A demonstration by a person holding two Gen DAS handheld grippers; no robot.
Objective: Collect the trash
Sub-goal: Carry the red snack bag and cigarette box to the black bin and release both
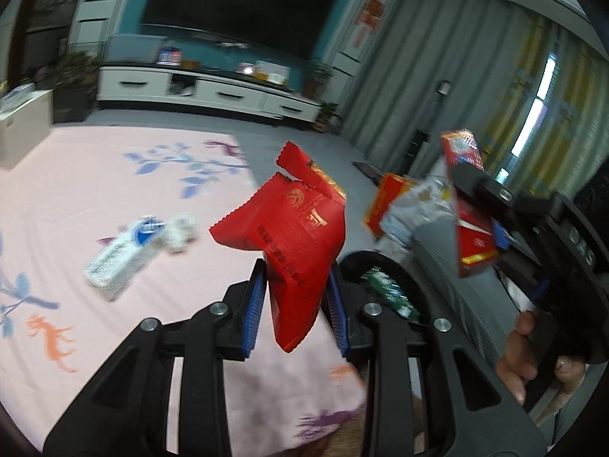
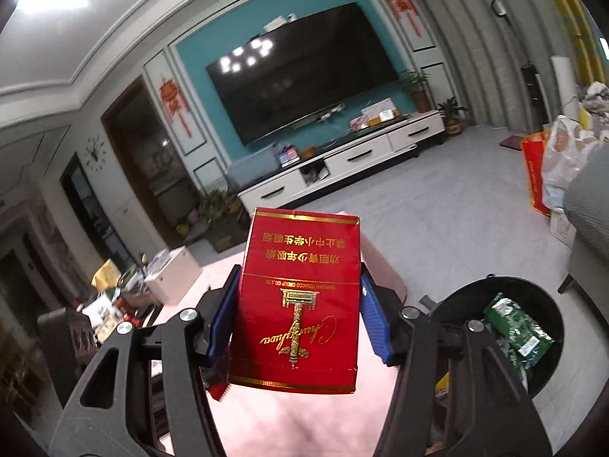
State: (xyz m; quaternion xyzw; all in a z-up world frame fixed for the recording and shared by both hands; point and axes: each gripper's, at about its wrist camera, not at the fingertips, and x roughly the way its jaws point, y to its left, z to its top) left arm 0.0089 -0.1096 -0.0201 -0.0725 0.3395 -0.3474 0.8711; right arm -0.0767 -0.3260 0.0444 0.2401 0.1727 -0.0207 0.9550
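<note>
While the left gripper pinches a torn red snack wrapper above the pink floral cloth, a white packet lies there and the black bin sits just right. Seen from the right wrist, the right gripper clamps a red Chunghwa cigarette pack, with the bin, holding a green wrapper, at lower right.

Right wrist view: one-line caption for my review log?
Right gripper holds a red cigarette pack beside the black trash bin.

- The left wrist view is taken from just behind the left tongs, aimed forward and slightly down across a pink floral cloth.
- The right wrist view is taken from behind the right tongs, tilted more upward.
- The television, white cabinet and black bin are shared by both views.
</note>
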